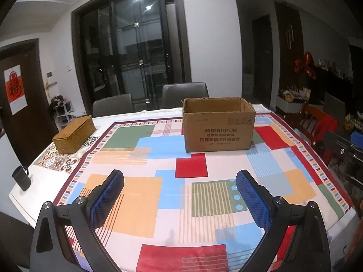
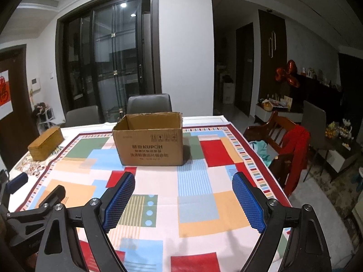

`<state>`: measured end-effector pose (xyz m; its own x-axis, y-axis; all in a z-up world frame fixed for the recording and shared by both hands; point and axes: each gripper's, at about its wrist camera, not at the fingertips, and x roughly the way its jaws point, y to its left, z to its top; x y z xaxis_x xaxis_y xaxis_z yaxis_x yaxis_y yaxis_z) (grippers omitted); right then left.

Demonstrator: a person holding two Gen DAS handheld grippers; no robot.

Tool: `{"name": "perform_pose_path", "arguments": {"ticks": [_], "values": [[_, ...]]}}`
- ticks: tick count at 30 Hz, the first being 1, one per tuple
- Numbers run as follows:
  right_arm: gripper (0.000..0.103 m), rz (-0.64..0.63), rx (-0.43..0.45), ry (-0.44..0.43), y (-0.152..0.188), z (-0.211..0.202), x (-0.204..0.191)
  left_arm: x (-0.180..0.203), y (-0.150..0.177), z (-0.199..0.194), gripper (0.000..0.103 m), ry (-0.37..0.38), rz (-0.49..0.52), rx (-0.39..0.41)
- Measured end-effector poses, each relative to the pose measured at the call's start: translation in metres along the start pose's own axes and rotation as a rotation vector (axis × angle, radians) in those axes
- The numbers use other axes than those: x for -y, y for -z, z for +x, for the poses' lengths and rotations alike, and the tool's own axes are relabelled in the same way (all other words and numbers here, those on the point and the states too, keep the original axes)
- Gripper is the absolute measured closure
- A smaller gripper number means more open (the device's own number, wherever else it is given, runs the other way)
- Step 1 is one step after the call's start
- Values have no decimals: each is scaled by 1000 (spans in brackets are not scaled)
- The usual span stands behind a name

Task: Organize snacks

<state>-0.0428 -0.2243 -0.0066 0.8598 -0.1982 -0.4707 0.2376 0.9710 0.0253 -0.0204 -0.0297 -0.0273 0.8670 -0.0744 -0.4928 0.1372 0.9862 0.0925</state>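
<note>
An open brown cardboard box [image 1: 219,125] [image 2: 149,139] with printed lettering stands upright toward the far side of the table, its inside hidden from both views. My left gripper [image 1: 180,178] hovers open above the near part of the colourful tablecloth [image 1: 156,149], nothing between its blue pads. My right gripper [image 2: 183,180] is likewise open and empty over the cloth [image 2: 204,195], short of the box. Part of the left gripper [image 2: 17,182] shows at the left edge of the right wrist view. No snacks are visible.
A woven lidded basket [image 1: 74,133] [image 2: 46,142] sits at the table's far left, a dark mug [image 1: 21,178] near the left edge. Two grey chairs [image 1: 185,94] stand behind the table. A wooden chair with red cloth [image 2: 292,149] stands to the right.
</note>
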Motion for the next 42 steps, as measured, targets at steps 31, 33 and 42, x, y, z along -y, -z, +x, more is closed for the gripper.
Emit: {"name": "perform_pose_path", "arguments": {"ticks": [31, 33, 42], "values": [[14, -10, 90, 35, 10, -44, 0, -19, 9, -50, 0, -62, -46, 137], [14, -9, 91, 34, 10, -44, -1, -18, 8, -50, 0, -62, -45, 140], [14, -8, 89, 36, 10, -45, -1, -18, 8, -50, 0, -65, -45, 143]]}}
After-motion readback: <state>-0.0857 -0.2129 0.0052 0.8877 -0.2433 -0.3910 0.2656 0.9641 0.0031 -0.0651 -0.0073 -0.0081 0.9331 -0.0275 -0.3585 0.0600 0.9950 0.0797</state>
